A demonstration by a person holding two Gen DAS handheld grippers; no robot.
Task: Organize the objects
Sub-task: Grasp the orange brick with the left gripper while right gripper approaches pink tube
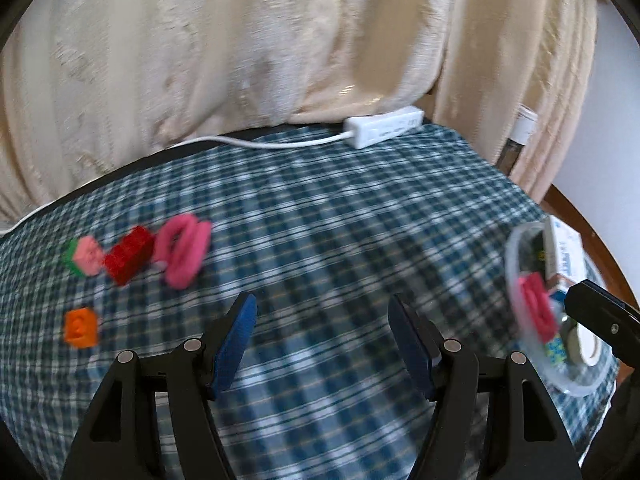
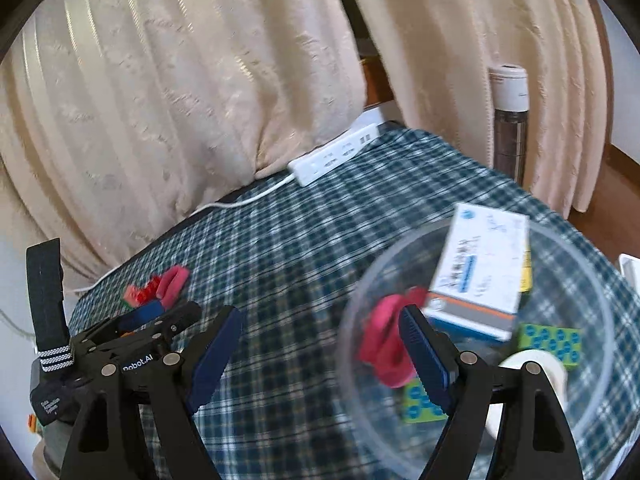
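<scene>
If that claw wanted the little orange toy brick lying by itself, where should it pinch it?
Probably across the two flat side walls of the small orange plastic brick, coming down from above. It lies flat and alone on the checked cloth, so both sides are free. The open left claw looks wide enough.

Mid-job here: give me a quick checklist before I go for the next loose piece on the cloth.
1. Left gripper empty and open: ok.
2. Right gripper empty and open: ok.
3. Loose pieces in view, red brick, pink hair tie, orange brick: ok.
4. Clear bowl upright, with room left: ok.
5. Picture sharp enough to aim: not ok, blurred.
6. Power strip away from the pieces: ok.
</scene>
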